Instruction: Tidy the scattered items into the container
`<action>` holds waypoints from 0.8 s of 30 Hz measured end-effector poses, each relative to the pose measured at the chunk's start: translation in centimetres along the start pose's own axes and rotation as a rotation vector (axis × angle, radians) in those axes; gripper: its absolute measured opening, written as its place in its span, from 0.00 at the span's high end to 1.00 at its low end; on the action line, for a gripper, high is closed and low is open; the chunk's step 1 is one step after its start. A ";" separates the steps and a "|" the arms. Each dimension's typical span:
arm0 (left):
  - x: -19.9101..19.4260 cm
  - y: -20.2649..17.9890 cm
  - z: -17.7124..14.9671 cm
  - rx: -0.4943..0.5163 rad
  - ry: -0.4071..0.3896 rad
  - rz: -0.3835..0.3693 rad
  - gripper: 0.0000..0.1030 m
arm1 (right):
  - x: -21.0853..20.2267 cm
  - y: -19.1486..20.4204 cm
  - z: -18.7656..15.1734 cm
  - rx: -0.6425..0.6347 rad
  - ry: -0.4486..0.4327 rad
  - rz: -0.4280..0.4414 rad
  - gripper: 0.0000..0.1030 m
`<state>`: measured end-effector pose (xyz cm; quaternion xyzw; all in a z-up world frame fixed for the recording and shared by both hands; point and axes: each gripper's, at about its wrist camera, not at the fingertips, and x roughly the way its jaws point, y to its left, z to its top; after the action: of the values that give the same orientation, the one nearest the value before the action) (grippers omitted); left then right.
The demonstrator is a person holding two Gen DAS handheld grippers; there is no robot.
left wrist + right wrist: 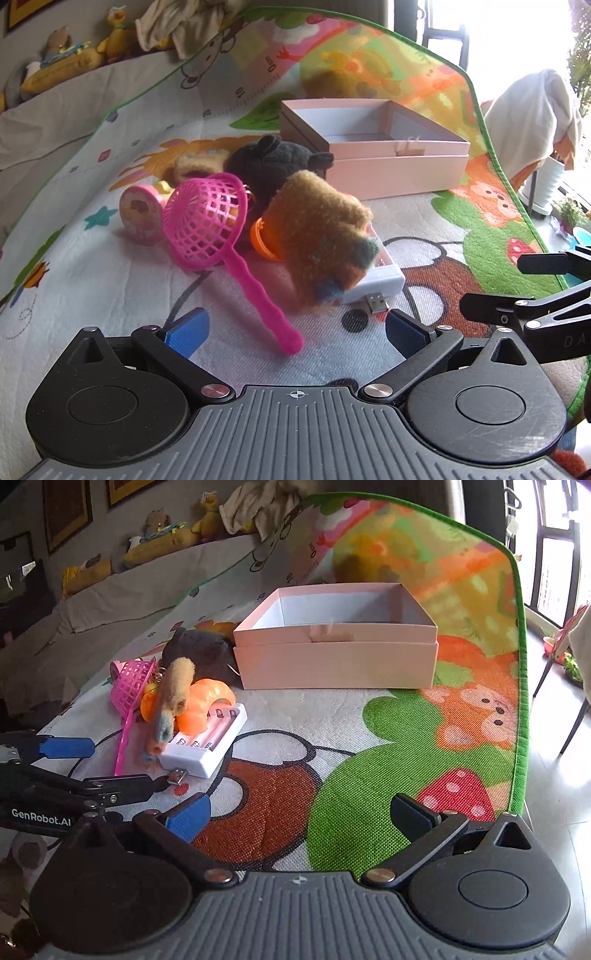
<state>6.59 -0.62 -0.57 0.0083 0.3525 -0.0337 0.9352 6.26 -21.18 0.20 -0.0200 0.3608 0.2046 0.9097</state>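
- Left tool (295, 328): blue-padded jaws spread wide, nothing between them; it hovers low over the printed play mat (110, 295), just short of the cluster of items.
- Right tool (306, 812): jaws likewise wide apart and empty, over bare mat, well apart from the cluster.
- Pale pink rectangular cardboard box (336, 661): stands open and appears empty at the far side of the mat, beyond the cluster.
- Tan fuzzy plush toy with blue-green tips (321, 236): lies draped over the white plastic battery charger (376, 284). Judged light, soft and compressible; a pinch across its narrow body should hold.
- Pink plastic mesh scoop with a wavy handle (210, 221): judged light and stiff; the handle, nearest the left tool, is the obvious hold, though thin and possibly slippery.
- Charger: rigid, smooth, likely heaviest; grip across its short sides once the plush is cleared.
- Black plush toy (280, 162) and orange plastic piece (203, 705): behind, partly hidden.
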 end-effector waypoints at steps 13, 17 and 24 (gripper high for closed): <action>2.9 3.6 4.4 0.002 -0.126 0.199 0.00 | 1.6 0.4 -0.4 -0.103 0.031 -0.032 0.00; 2.8 6.8 4.3 -0.086 -0.117 0.225 0.00 | 1.6 0.4 -0.4 -0.108 0.029 -0.034 0.00; 3.1 8.8 3.3 -0.117 -0.097 0.278 0.00 | 1.6 0.4 -0.4 -0.114 0.023 -0.032 0.00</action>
<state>11.67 7.89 -0.18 0.0009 0.3037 0.1163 0.9457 6.91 -20.36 -1.17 -0.0800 0.3585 0.2099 0.9061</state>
